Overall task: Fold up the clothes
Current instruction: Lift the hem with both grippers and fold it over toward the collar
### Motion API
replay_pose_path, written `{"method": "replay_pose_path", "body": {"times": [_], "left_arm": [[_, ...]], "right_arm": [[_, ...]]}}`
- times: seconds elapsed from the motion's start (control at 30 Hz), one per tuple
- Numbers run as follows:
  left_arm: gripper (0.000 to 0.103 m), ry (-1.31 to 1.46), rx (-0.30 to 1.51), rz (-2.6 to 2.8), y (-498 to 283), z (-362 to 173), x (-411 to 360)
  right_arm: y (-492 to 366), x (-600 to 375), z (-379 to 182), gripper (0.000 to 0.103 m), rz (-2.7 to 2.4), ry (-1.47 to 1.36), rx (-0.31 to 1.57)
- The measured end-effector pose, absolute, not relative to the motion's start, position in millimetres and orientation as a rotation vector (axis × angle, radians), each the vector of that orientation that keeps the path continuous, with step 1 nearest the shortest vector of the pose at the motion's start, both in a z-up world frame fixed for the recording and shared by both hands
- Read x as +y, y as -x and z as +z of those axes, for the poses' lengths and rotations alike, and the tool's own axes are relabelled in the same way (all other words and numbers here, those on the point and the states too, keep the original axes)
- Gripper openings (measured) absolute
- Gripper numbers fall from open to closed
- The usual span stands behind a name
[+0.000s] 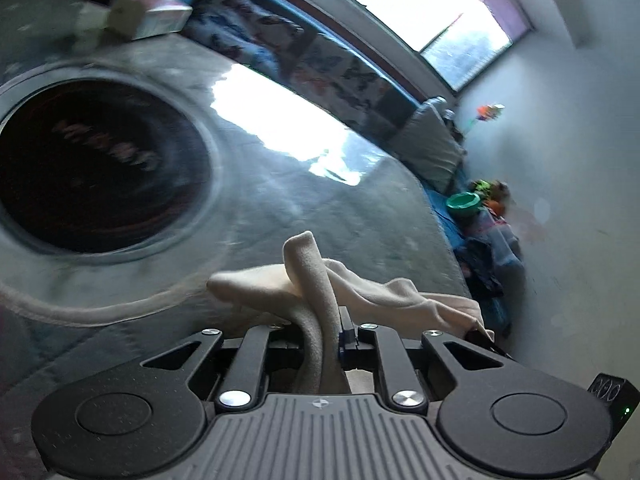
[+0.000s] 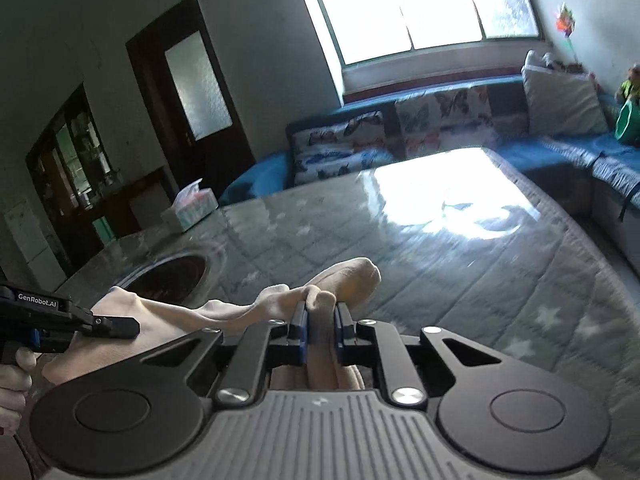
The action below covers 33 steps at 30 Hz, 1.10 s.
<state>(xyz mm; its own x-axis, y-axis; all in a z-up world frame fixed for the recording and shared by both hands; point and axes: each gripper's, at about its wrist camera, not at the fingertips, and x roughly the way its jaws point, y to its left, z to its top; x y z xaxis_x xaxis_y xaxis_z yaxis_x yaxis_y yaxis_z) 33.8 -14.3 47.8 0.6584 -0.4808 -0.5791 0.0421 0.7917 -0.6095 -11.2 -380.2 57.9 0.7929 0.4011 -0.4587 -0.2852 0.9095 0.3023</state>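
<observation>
A single cream garment (image 2: 240, 312), soft and fleecy, with narrow tube-like parts that could be sleeves or legs, hangs between the two grippers above the worktop (image 2: 440, 264). Its exact kind cannot be told.

The right gripper (image 2: 320, 320) has its jaws clamped on a bunched fold of the cloth, a rounded end poking up just past them. The left gripper (image 1: 320, 332) is likewise clamped on a rolled strip that rises upright out of its jaws. In the right wrist view the left gripper shows at the left edge, its tip against the far end of the cloth, with the person's fingers (image 2: 14, 384) below it.

The relation that matters: the garment's long axis runs roughly sideways from one gripper to the other, sagging between them, so both hands already hold it and neither has to reach. The likely next move is to draw the ends apart or lay the piece flat on the quilted, star-patterned cover in front.

Counted: one garment, two grippers, one round dark opening (image 1: 96, 164) in the worktop, one tissue box (image 2: 192, 210) at its far edge.
</observation>
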Motion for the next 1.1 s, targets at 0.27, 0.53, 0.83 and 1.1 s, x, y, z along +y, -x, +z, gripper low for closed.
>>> {"method": "replay_pose_path", "body": {"times": [0.27,0.53,0.83,1.1], "left_arm": [[0.015,0.537,0.782,-0.436,-62,74,-65],[0.015,0.493,0.795,-0.514,-81,82,-109],[0.014,0.436,0.829,-0.531,-88,79,-141],[0.014,0.448,0.853,-0.490,-93,72,-128]], "right_arm": [[23,-424,90,0.011,0.261,-0.185,0.465],[24,-460,114,0.008,0.153,-0.161,0.410],[15,-479,108,0.000,0.077,-0.172,0.425],[-3,-482,60,0.028,0.087,-0.221,0.558]]}}
